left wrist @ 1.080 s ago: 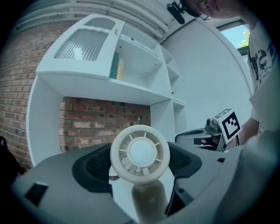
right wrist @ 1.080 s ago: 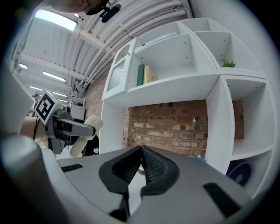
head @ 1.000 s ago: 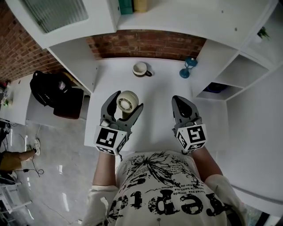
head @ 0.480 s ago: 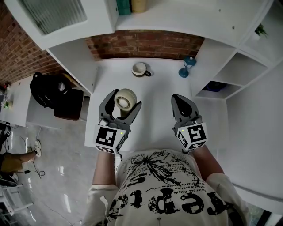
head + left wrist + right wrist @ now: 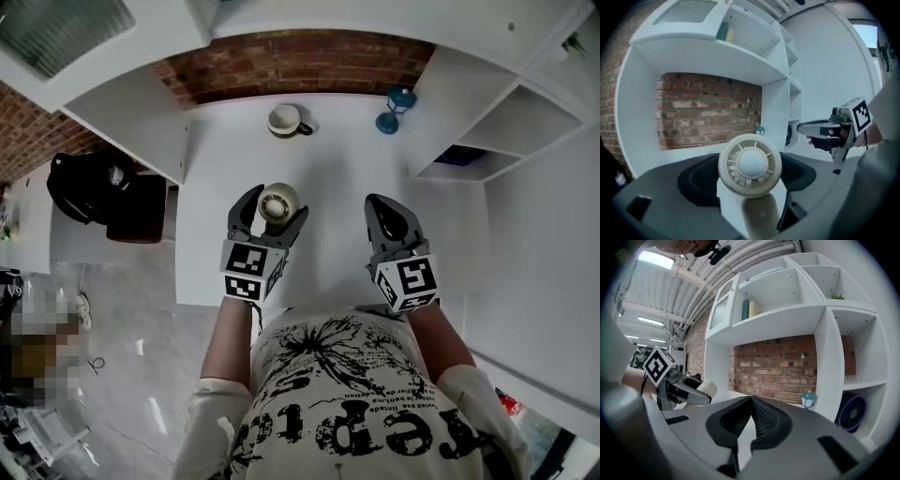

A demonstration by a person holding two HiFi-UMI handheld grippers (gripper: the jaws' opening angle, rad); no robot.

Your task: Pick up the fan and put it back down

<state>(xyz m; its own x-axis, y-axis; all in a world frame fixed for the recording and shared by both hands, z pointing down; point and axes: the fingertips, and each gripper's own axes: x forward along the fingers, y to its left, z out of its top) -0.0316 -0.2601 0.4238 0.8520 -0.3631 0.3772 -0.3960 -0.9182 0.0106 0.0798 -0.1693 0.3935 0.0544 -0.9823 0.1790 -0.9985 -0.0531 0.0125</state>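
Moved: fan [image 5: 278, 203] and left gripper [image 5: 274, 210] are now seen smaller and closer to the right gripper [image 5: 382, 208] than a second ago.
Left gripper: clamped on the fan; cream round head is held upright between the jaws, stem below.
Fan place: over the worktop [image 5: 328, 169] middle, left of centre; contact with the surface cannot be told.
Right gripper: jaws pressed together, nothing held, over the right half toward the front edge.
Back edge: mug [image 5: 284, 120] left of centre, blue lantern [image 5: 387, 123] by the back right corner.
Beyond left edge: black bag [image 5: 89, 192].
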